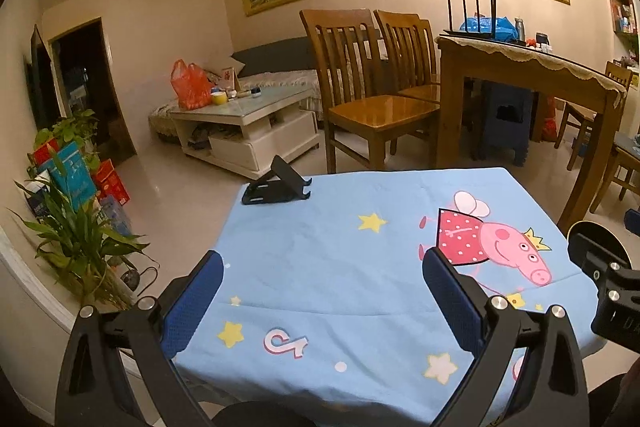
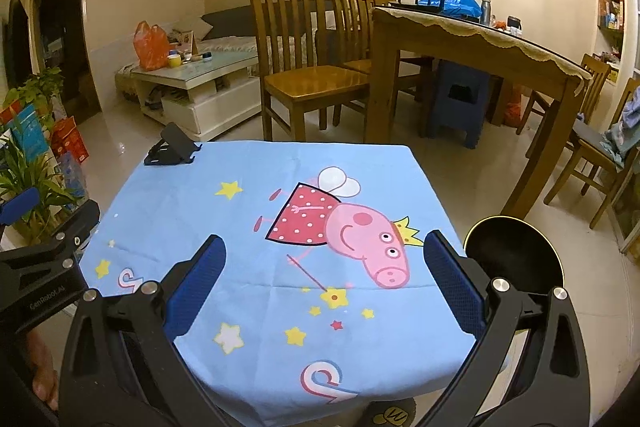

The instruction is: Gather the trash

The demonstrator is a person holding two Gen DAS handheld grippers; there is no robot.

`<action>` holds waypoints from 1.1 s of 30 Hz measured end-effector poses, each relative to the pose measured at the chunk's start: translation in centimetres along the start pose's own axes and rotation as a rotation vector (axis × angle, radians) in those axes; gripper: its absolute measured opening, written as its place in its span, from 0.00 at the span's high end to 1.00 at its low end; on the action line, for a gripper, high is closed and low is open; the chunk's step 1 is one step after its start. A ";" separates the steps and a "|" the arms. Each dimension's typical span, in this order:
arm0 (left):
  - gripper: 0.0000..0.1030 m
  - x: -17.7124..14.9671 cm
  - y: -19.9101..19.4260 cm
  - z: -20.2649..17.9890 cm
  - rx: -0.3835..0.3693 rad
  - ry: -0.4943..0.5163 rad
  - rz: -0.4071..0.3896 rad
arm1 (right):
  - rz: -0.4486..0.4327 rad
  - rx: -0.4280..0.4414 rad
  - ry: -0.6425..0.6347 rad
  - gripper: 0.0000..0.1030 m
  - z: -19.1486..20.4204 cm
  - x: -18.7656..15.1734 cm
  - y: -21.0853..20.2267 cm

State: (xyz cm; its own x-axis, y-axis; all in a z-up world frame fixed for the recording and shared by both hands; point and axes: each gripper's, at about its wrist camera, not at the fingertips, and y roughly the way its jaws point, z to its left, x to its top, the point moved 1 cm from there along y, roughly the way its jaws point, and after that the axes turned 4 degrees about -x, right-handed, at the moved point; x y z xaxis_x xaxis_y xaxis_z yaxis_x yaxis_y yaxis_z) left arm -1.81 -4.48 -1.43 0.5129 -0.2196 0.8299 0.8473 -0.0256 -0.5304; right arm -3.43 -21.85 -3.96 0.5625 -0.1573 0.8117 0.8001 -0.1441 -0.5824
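My left gripper (image 1: pixel 322 273) hangs open over a small table covered by a blue cartoon cloth (image 1: pixel 320 239), nothing between its blue pads. My right gripper (image 2: pixel 324 255) is open too, above the same cloth (image 2: pixel 224 223) near the pink pig print. A black bin (image 2: pixel 516 255) with a round rim stands on the floor by the table's right side, just beyond my right finger; its rim (image 1: pixel 600 239) shows at the right edge of the left wrist view. No loose trash shows on the cloth. Each gripper's body appears at the edge of the other's view.
A black folding phone stand (image 1: pixel 276 183) sits at the cloth's far left corner. Beyond are wooden chairs (image 1: pixel 360 87), a dining table (image 1: pixel 520 67), a white coffee table (image 1: pixel 240 119) with an orange bag (image 1: pixel 190 85), and potted plants (image 1: pixel 76 239) with boxes at left.
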 end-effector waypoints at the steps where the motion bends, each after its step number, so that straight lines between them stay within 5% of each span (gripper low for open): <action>1: 0.06 0.0 0.0 0.0 -0.002 0.002 -0.002 | 0.002 0.003 0.002 0.05 -0.1 0.0 0.0; 33: 0.06 -0.6 -0.2 -0.2 -0.035 0.003 -0.008 | 0.033 0.035 0.000 0.05 -0.2 -0.7 0.0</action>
State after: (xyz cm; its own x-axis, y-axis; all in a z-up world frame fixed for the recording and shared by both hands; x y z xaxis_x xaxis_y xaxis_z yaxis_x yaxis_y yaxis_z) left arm -2.25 -4.51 -1.84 0.5060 -0.2225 0.8333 0.8459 -0.0611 -0.5299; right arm -3.87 -21.90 -4.53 0.5884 -0.1615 0.7923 0.7881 -0.1045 -0.6066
